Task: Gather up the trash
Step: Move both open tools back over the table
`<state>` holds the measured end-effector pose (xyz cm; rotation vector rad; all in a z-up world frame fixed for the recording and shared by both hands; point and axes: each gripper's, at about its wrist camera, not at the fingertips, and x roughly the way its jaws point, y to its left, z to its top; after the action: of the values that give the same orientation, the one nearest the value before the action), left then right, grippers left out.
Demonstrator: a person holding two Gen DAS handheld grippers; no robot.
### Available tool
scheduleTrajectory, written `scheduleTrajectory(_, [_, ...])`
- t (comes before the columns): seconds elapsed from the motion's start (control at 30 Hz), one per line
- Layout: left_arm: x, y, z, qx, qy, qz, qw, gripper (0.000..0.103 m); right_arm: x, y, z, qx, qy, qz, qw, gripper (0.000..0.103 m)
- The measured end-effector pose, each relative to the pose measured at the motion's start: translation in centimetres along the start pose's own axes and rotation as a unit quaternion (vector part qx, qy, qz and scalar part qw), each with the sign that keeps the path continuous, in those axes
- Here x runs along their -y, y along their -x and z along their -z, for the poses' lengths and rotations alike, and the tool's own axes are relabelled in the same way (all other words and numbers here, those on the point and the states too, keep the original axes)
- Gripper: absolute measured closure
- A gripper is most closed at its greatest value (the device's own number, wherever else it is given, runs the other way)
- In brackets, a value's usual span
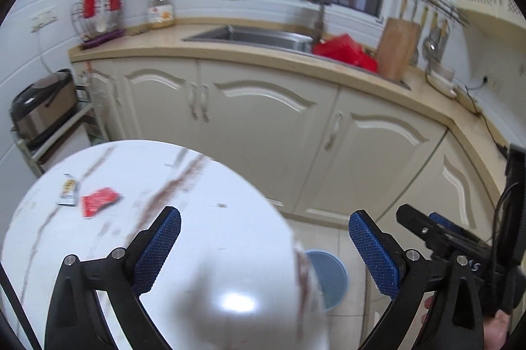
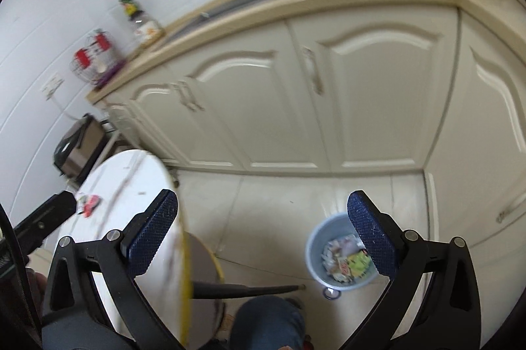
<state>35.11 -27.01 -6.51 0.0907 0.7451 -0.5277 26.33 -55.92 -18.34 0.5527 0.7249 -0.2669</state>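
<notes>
Now, left gripper [image 1: 264,251]: jaws spread wide, nothing between the blue pads, hanging over the near rim of the round table.
Right gripper [image 2: 263,238]: also splayed and empty, above the floor, its left finger over the table's edge.
Table [image 1: 210,185]: white marble top, curved edge ending just short of the cabinets.
Trash on table: a red wrapper [image 1: 98,201] and a pale sachet [image 1: 68,189], touching or nearly so, close to the far left rim, well apart from both claws.
Bin [image 2: 315,254]: light blue, on the tiled floor beside the table, already holding crumpled wrappers.
Open room: bare tiles between the bin, table edge and cabinet doors [image 2: 361,80].
Person: a knee [image 2: 269,320] in blue cloth at the bottom of the right view.
</notes>
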Motion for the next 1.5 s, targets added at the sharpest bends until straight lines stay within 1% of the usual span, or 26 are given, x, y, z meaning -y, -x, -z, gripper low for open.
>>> scheduleTrajectory(0.2, [-5.3,6.5,2.6,0.024,0.027,-0.01,0.9993,0.001,-7.8,2.1,0.2,0.018,0.061,-0.036,0.997,0.0])
scheduleTrajectory(0.4, [-10.2,12.2,5.2,0.048,0.058,-0.063,0.9952,0.001,-14.8,3.4,1.2,0.027,0.115,-0.07,0.991,0.0])
scheduleTrajectory(0.5, [-12.0,14.4,6.4,0.054,0.077,-0.087,0.9917,0.001,-18.1,3.7,1.8,0.028,0.139,-0.082,0.986,0.0])
scheduleTrajectory(0.6, [-13.8,16.2,7.2,0.06,0.096,-0.103,0.9882,0.001,-21.1,3.8,2.6,0.03,0.167,-0.095,0.981,0.0])
scheduleTrajectory(0.7, [-15.9,18.1,8.3,0.068,0.115,-0.125,0.9832,0.001,-24.1,3.7,3.5,0.028,0.197,-0.103,0.975,0.0])
scheduleTrajectory(0.8, [-17.2,19.1,9.0,0.072,0.126,-0.139,0.9796,0.001,-26.9,3.4,4.5,0.027,0.226,-0.108,0.968,0.0])
scheduleTrajectory(0.9, [-18.1,19.5,9.6,0.074,0.128,-0.151,0.9775,0.001,-29.3,2.7,5.5,0.022,0.252,-0.113,0.961,0.0])
scheduleTrajectory(1.0, [-18.7,19.0,9.8,0.07,0.13,-0.159,0.976,0.001,-31.2,1.6,6.3,0.015,0.275,-0.116,0.954,0.0])
scheduleTrajectory(1.1, [-19.5,18.5,10.2,0.07,0.131,-0.168,0.9746,0.001,-32.5,0.4,6.8,0.006,0.285,-0.12,0.951,0.0])
scheduleTrajectory(1.2, [-20.8,17.2,9.8,0.065,0.132,-0.175,0.9735,0.001,-33.6,-1.1,7.2,-0.003,0.295,-0.12,0.948,0.0])
scheduleTrajectory(1.37, [-23.2,14.6,9.0,0.053,0.143,-0.181,0.9716,0.001,-35.4,-4.8,7.9,-0.02,0.315,-0.106,0.943,0.0])
scheduleTrajectory(1.5, [-25.3,11.6,7.9,0.036,0.145,-0.182,0.9717,0.001,-36.4,-9.4,8.6,-0.054,0.329,-0.085,0.939,0.0])
